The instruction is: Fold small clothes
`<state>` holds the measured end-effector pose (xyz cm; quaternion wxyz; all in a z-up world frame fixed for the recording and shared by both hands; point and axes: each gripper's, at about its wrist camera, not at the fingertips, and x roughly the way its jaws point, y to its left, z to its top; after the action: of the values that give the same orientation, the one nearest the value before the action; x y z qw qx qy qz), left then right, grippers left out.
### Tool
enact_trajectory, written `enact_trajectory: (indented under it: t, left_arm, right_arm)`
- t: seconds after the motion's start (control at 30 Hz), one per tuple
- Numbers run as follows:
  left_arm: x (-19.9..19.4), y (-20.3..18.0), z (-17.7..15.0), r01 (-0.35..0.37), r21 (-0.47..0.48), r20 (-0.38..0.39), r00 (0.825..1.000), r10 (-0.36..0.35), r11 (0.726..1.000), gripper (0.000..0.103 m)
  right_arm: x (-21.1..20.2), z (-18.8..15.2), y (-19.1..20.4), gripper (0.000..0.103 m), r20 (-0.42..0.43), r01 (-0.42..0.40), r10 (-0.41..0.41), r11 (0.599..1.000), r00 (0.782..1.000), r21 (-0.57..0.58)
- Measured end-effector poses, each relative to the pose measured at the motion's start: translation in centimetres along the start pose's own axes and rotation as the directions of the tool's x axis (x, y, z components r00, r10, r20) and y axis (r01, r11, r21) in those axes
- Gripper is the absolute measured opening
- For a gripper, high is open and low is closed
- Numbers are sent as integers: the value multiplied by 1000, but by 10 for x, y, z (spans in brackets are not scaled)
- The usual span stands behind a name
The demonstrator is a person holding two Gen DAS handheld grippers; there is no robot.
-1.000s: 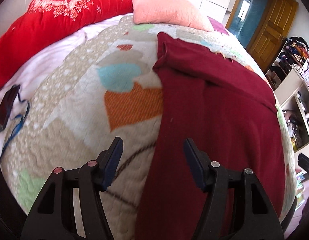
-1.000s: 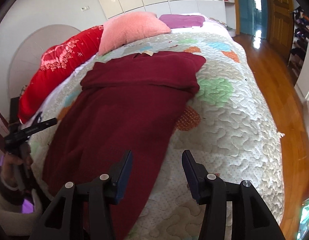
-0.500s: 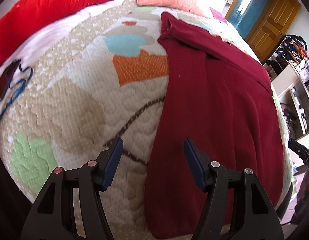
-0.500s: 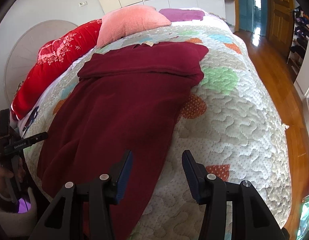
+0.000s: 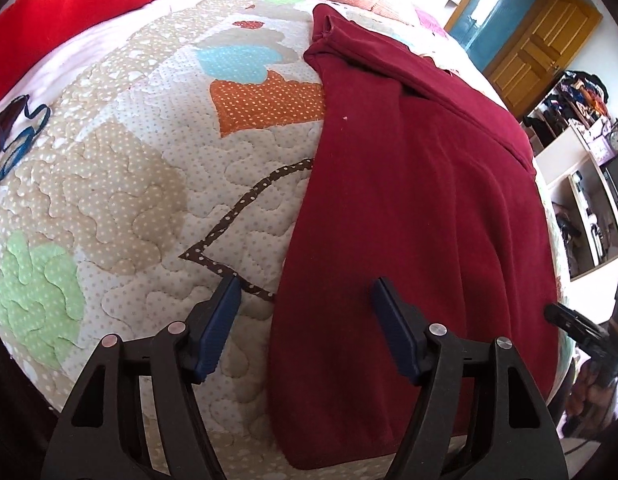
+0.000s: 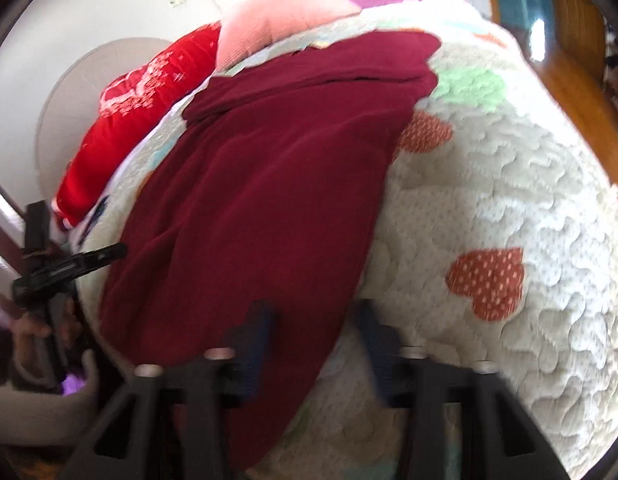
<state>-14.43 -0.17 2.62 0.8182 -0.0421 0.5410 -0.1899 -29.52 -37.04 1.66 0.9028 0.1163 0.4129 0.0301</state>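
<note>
Lying lengthwise on quilt point(image 5: 141, 184), maroon garment point(image 5: 409, 200); left gripper point(image 5: 305, 320) opening astride its lower-left edge, right gripper point(image 6: 313, 340), blurred, closing astride its lower-right edge.

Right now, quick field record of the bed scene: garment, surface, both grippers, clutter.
garment: dark red garment spread flat, top part folded over near the pillows
surface: patchwork quilt on a bed
left gripper: left gripper jaws opening, straddling the garment's near left edge, pads not on cloth
right gripper: right gripper jaws closing, garment's near right edge between them; blurred, contact unclear
pillows: red pillow and pink pillow at the far end
clutter: dark item with blue cord beside the quilt
</note>
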Motion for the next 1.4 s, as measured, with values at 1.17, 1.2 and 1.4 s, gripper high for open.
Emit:
enact_trajectory:
  t: [1.17, 1.2, 1.4]
  left_arm:
    - [-4, -14, -33, -69, 103, -13, 997, 71, 992, 76]
    - [-4, -14, -33, -71, 103, -12, 997, 72, 992, 76]
    - [-3, -15, -36, -75, 111, -14, 997, 77, 991, 79]
  right_arm:
    - [-31, -32, -19, 52, -53, -245, 250, 966, 967, 87]
    - [-30, -32, -19, 52, -54, -250, 255, 964, 965, 88]
    - [-28, -34, -19, 53, -57, -264, 269, 961, 962, 82]
